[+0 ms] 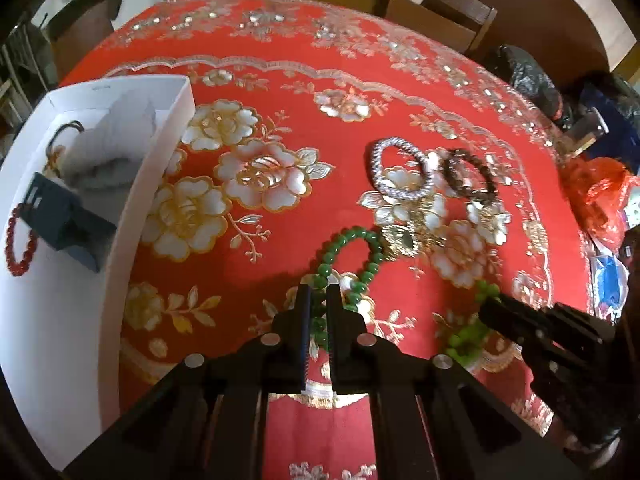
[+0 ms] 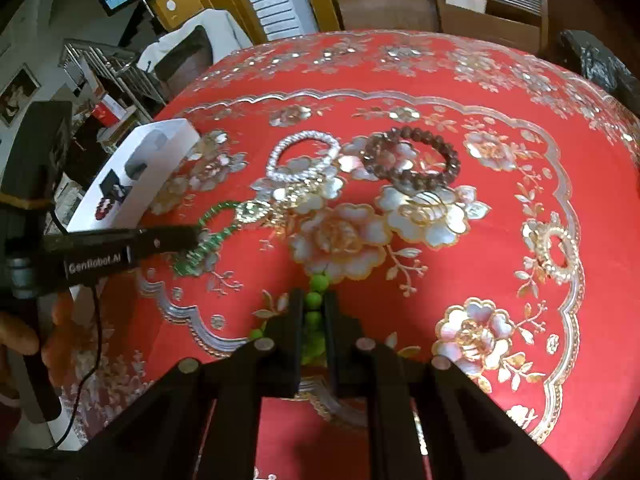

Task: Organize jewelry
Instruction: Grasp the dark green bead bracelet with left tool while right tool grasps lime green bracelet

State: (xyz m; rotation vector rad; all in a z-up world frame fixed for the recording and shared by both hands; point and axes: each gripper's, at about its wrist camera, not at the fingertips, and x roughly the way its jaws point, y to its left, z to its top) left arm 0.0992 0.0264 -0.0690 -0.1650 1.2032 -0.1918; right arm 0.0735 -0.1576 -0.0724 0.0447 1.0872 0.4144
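Note:
My left gripper (image 1: 319, 294) is shut on a dark green bead bracelet (image 1: 352, 256) lying on the red flowered tablecloth (image 1: 260, 92). My right gripper (image 2: 312, 300) is shut on a light green bead bracelet (image 2: 314, 312), which also shows in the left wrist view (image 1: 468, 336). A silver bracelet (image 1: 400, 174), a brown bead bracelet (image 1: 470, 176) and a gold piece (image 1: 404, 240) lie further back. A white box (image 1: 176, 128) at the left holds a red bead bracelet (image 1: 18, 240) and a dark blue box (image 1: 64, 220).
A pearl ring-shaped piece (image 2: 558, 254) lies at the right of the cloth. Wooden chairs (image 2: 492, 4) stand behind the table. Black (image 1: 528, 76) and orange bags (image 1: 600, 192) crowd the table's right edge.

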